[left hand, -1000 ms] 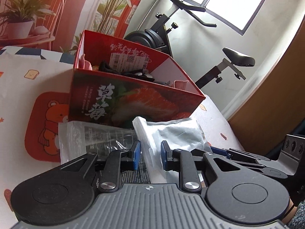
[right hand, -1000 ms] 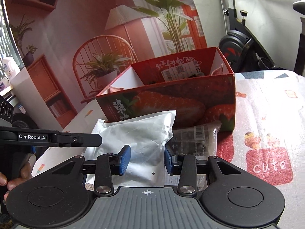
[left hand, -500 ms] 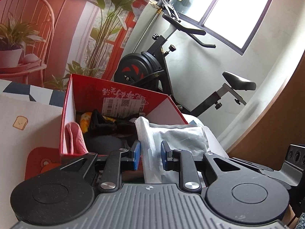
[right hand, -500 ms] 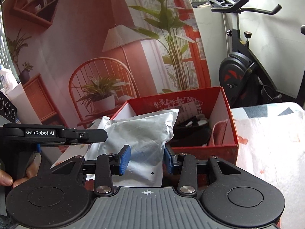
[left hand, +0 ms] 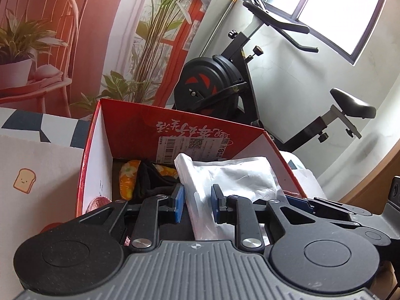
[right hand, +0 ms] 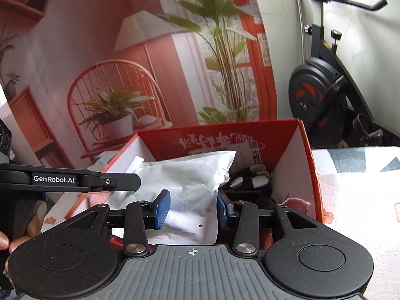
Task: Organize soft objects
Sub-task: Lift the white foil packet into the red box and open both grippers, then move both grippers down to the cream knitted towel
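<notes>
Both tongs, left (left hand: 195,206) and right (right hand: 193,208), pinch the near edge of a white pouch (left hand: 232,175) over the box (left hand: 95,150); light, limp, slick film, best held by its edges.

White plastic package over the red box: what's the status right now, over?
Left hand-held gripper and right hand-held gripper both clamped on white plastic package. Package held above open red box. Gloves and other soft items already inside.

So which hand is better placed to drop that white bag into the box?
Left, narrowly. The left gripper pinches the white bag above the red box's open inside; the right gripper, also gripping it, sits by the box's right wall.
</notes>
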The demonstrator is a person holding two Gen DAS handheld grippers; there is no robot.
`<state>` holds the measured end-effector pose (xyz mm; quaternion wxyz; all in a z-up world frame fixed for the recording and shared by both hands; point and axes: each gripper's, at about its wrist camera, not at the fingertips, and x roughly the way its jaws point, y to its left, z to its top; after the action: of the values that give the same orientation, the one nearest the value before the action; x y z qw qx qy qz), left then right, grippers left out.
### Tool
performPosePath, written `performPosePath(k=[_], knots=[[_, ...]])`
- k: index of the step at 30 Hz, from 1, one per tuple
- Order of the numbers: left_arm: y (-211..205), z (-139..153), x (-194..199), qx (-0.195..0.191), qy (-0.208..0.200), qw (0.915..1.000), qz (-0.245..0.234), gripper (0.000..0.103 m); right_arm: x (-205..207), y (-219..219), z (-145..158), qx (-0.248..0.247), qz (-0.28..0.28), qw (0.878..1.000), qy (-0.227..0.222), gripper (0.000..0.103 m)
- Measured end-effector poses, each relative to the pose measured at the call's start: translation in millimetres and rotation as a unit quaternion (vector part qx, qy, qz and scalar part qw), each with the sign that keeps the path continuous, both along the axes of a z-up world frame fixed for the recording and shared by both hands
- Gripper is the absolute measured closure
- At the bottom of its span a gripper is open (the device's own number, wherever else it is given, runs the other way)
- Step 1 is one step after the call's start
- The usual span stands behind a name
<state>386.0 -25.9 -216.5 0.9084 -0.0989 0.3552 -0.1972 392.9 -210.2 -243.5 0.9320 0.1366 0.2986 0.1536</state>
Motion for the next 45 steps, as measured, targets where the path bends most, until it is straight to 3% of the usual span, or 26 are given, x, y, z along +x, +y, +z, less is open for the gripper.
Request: performPosePath(k=[10, 18, 19, 21, 24, 26, 33, 37, 39, 45], knots=[[-8, -13, 17, 0.035, 0.012, 0.9993, -0.003, 0.078, 17, 1, -20, -0.009, -0.022, 0.999, 0.024, 0.061], [-11, 6, -6, 0.074, -0.026, 0.9968, -0.011, 0.070, -11, -9, -9, -0.023, -0.043, 0.999, 0.001, 0.058], [-9, 10, -13, 0.073, -0.030, 0.9968, -0.015, 0.068, -18, -10, -4, -0.027, -0.041, 0.999, -0.004, 0.056], [-6, 17, -28, 0.073, -0.043, 0.9961, -0.025, 0.055, -33, -10, 6, -0.043, -0.037, 0.998, -0.018, 0.049], [2, 27, -56, 0.089, -0.071, 0.9931, -0.029, 0.052, -58, -10, 20, -0.069, -0.032, 0.996, -0.041, 0.033], [10, 31, -72, 0.090, -0.074, 0.9927, -0.030, 0.051, -74, -10, 28, -0.077, -0.028, 0.995, -0.051, 0.027], [37, 18, -125, 0.087, -0.044, 0.9950, -0.021, 0.050, -137, 3, 25, -0.093, -0.025, 0.992, -0.078, 0.026], [43, -4, -157, 0.080, -0.013, 0.9966, -0.012, 0.050, -175, 14, 0, -0.079, -0.028, 0.995, -0.056, 0.026], [49, -19, -173, 0.059, 0.007, 0.9982, -0.008, 0.050, -191, 17, -15, -0.077, -0.027, 0.996, -0.040, 0.026], [50, -63, -203, 0.048, 0.068, 0.9964, -0.010, 0.050, -236, 32, -57, -0.103, -0.038, 0.994, -0.003, 0.027]])
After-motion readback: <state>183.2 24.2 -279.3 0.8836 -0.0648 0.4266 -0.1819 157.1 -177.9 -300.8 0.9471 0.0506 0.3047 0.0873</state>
